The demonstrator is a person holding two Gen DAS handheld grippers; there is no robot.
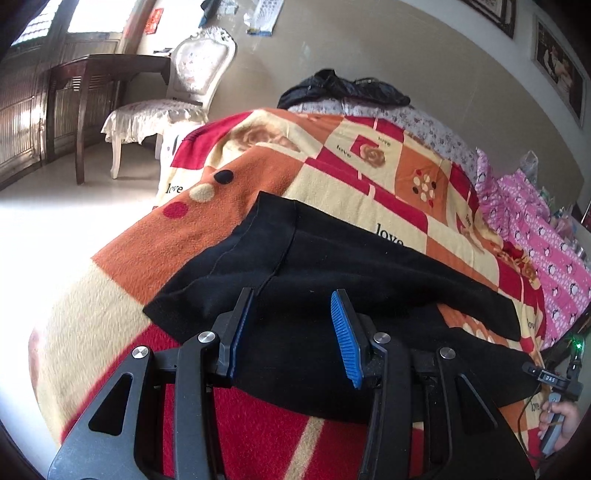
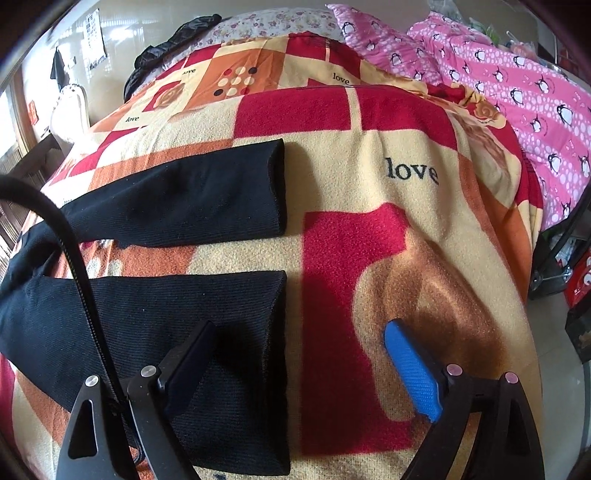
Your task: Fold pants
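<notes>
Right wrist: black pants (image 2: 177, 206) flat on blanket (image 2: 406, 229).

Strong daylight enters through the tall barred window (image 1: 44, 22) at upper left of the left wrist view, blowing the pale tiled floor (image 1: 44, 229) out to white glare. In the right wrist view a hard-edged shadow falls across the fleecy red, orange and cream patchwork blanket (image 2: 388, 206), just right of the black knit pants (image 2: 177, 206). Both views are sharp at centre, heavily fisheye-bent, with dark vignetted corners and slight edge softness.
</notes>
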